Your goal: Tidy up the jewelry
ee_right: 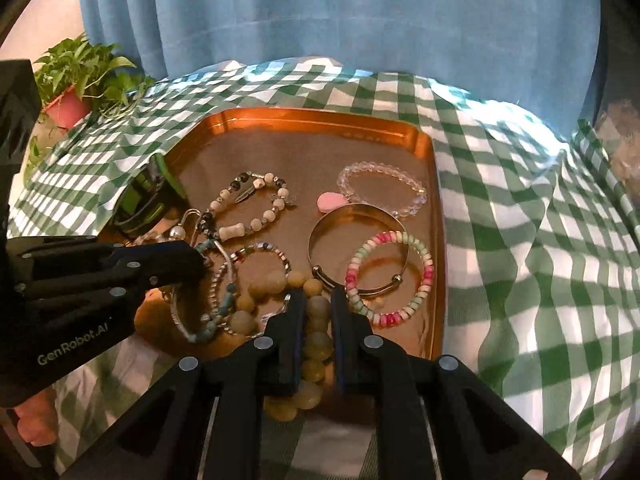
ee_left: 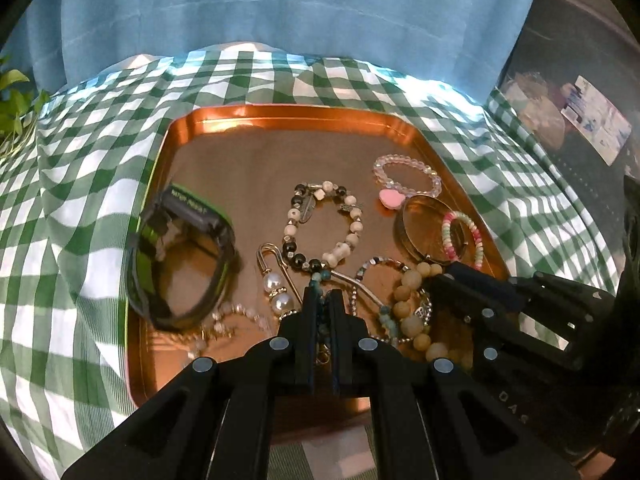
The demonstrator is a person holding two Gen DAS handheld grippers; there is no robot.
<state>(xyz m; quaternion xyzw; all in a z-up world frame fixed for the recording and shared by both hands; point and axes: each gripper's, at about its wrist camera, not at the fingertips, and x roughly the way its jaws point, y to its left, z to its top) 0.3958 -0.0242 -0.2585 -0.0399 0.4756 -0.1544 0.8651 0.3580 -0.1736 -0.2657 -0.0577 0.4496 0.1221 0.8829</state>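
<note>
A copper tray (ee_left: 280, 116) (ee_right: 320, 118) holds tangled jewelry. My left gripper (ee_left: 323, 296) is shut on a turquoise bead bracelet (ee_left: 386, 316) (ee_right: 226, 300) at the tray's near side; it also shows in the right wrist view (ee_right: 200, 258). My right gripper (ee_right: 318, 300) is closed around a yellow bead bracelet (ee_right: 316, 332) (ee_left: 412, 304); it also shows in the left wrist view (ee_left: 452, 270). Farther back lie a black-and-white bead bracelet (ee_left: 324, 224), a clear bead bracelet with a pink heart (ee_left: 404, 178), a gold bangle (ee_right: 358, 248) and a pink-green bead bracelet (ee_right: 390, 278).
A black-green watch (ee_left: 180, 264) lies at the tray's left, a pearl pin (ee_left: 276, 284) beside it. The tray sits on a green-checked cloth (ee_left: 80, 208). A blue curtain (ee_right: 320, 12) hangs behind. A potted plant (ee_right: 76, 84) stands far left.
</note>
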